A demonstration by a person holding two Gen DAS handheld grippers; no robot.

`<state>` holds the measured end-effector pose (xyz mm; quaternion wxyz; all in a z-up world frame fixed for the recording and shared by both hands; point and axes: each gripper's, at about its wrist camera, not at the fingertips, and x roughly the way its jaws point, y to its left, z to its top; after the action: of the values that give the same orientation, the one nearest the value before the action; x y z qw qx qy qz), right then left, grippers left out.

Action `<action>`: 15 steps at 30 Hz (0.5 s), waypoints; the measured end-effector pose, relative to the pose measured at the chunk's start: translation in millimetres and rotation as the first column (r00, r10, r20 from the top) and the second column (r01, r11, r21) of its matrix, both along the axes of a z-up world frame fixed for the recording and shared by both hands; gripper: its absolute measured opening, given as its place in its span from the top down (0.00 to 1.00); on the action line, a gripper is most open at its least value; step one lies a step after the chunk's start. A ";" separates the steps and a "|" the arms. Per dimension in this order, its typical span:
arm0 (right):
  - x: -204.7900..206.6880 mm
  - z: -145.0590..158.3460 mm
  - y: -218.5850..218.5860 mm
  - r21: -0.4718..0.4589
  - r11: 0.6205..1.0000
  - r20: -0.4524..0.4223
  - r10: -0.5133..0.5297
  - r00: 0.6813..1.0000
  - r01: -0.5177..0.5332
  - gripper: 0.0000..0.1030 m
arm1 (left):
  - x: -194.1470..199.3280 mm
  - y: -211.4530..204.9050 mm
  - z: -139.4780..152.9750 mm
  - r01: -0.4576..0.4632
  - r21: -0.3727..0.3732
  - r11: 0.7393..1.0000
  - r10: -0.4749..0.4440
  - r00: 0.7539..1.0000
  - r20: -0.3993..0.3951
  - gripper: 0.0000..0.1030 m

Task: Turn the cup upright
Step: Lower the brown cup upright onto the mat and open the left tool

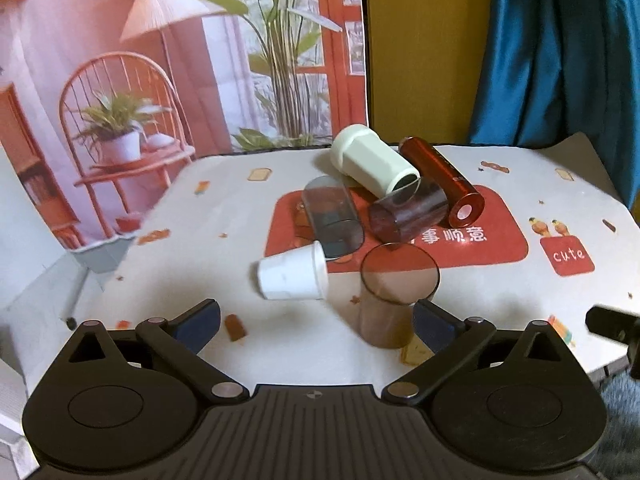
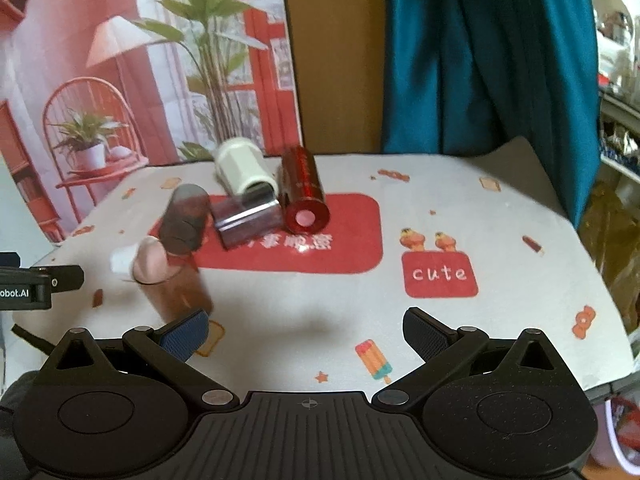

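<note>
A brown see-through cup (image 1: 390, 300) stands upright near the table's front, also in the right wrist view (image 2: 172, 284). My left gripper (image 1: 316, 322) is open, its right finger just beside the cup. My right gripper (image 2: 306, 334) is open and empty, its left finger close to the same cup. Behind lie a white paper cup (image 1: 292, 274), a grey see-through cup (image 1: 332, 216), a dark purple cup (image 1: 408, 212), a cream bottle-like cup (image 1: 372, 162) and a red metallic cylinder (image 1: 444, 182), all on their sides.
The table (image 1: 520, 320) has a white patterned cloth with a red patch. A printed backdrop (image 1: 160, 60) stands behind at the left, a blue curtain (image 1: 560, 52) at the right. The other gripper's black body (image 2: 28, 284) shows at the left edge of the right wrist view.
</note>
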<state>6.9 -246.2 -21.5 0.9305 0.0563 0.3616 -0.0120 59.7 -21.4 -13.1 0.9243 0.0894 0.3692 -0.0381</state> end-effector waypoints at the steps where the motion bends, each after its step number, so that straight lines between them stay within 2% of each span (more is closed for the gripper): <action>1: -3.3 4.6 2.2 -0.005 1.000 0.007 0.004 1.000 -0.004 0.00 | -4.1 2.2 3.2 0.004 0.000 1.000 -0.004 1.000 0.002 0.00; 11: -16.6 27.1 10.6 -0.010 1.000 0.042 0.023 0.999 -0.023 0.00 | -31.3 15.5 29.8 0.019 -0.010 1.000 -0.019 1.000 -0.009 0.00; 15: -19.2 28.7 12.7 -0.015 1.000 0.046 0.025 0.999 -0.024 0.00 | -42.1 15.5 35.7 0.001 -0.010 1.000 -0.001 1.000 0.017 0.00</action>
<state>-12.3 -233.5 7.2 0.9391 0.0456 0.3407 -0.0018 17.6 -5.9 22.6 0.9277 0.0854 0.3613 -0.0396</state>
